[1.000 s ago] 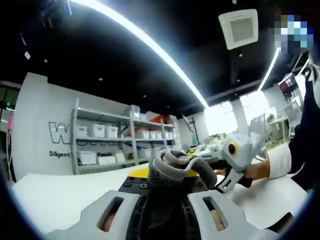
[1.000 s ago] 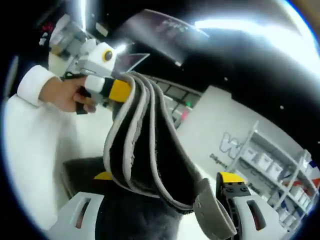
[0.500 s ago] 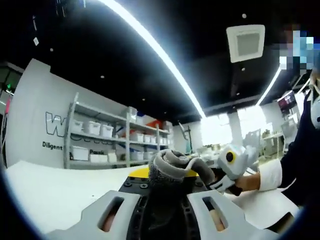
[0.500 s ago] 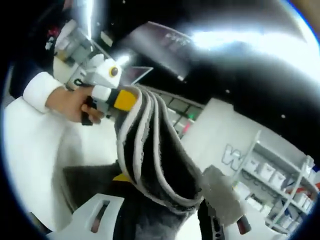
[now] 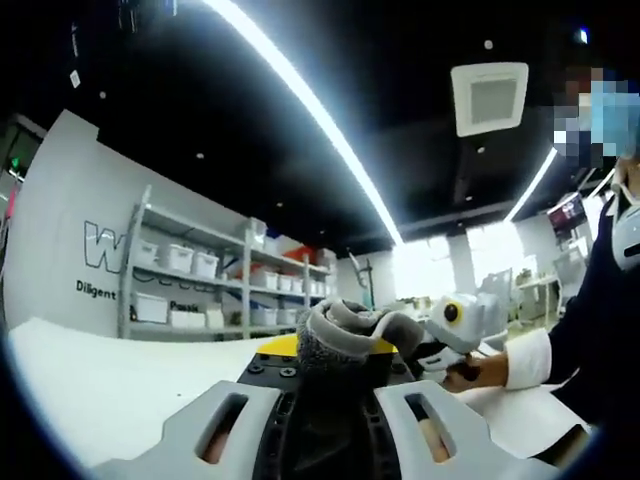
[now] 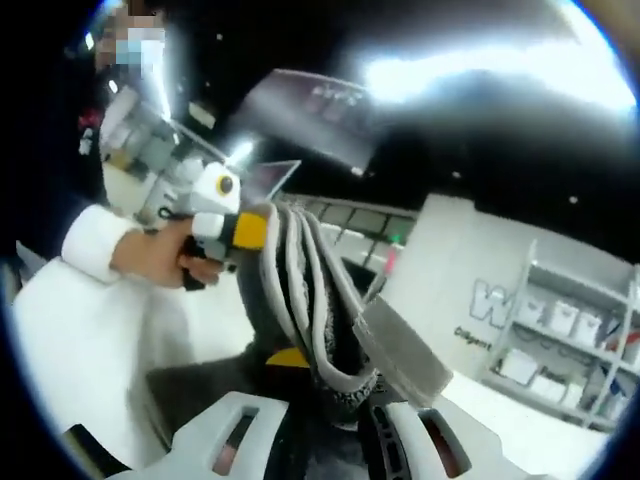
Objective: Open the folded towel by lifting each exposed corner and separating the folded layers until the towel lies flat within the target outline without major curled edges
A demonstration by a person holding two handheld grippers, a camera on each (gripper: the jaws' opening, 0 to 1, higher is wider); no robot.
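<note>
The towel (image 6: 310, 300) is held aloft above the white worktop (image 5: 100, 390), its grey folds stretched between the left gripper (image 6: 245, 230) and the right gripper (image 5: 445, 335), both sets of jaws clenched on it. Over the last second the grippers have been drawn closer and the span shortened; no layer is judged separated yet.

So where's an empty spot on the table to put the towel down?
The white table looks bare left of the left gripper, out toward the shelves. In the right gripper view, white surface also shows below the hand. It's crowded in the middle, where the gray towel hangs bunched between the left gripper and the right gripper.
</note>
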